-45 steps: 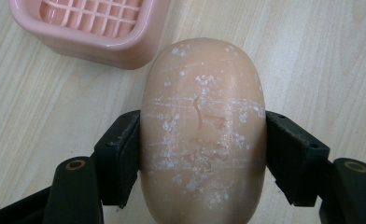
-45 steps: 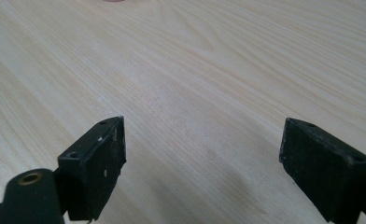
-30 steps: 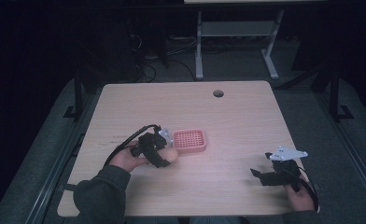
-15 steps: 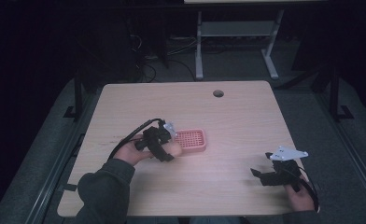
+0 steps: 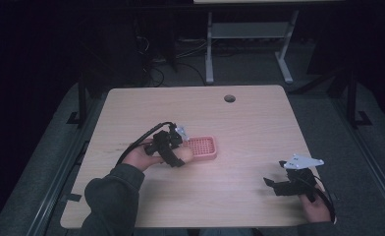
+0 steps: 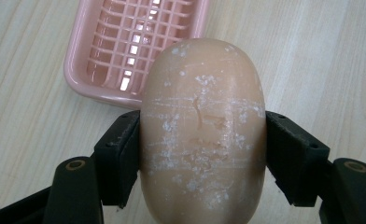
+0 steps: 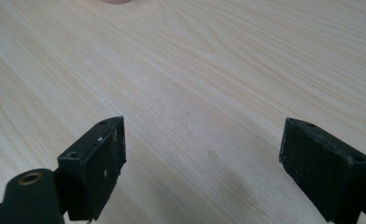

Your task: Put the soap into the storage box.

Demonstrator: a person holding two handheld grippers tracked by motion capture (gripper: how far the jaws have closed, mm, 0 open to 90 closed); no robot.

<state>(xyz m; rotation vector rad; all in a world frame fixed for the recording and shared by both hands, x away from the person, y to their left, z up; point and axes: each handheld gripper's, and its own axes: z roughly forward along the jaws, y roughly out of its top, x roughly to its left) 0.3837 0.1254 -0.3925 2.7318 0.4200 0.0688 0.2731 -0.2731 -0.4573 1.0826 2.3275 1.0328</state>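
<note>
A peach-coloured oval bar of soap, flecked with white, is clamped between the black pads of my left gripper. In the high view that left gripper hovers at the left edge of a pink slotted soap dish on the wooden table. The soap dish lies just beyond the soap, its grid bare. My right gripper rests near the table's front right corner, and its jaws stand wide apart over bare wood.
A round cable hole sits near the table's far edge. A metal stand and cables lie on the dark floor behind the table. A sleeved forearm comes in at the front left.
My left gripper has moved slightly toward the far right with the soap, closer to the soap dish. The right gripper has stayed where it was.
</note>
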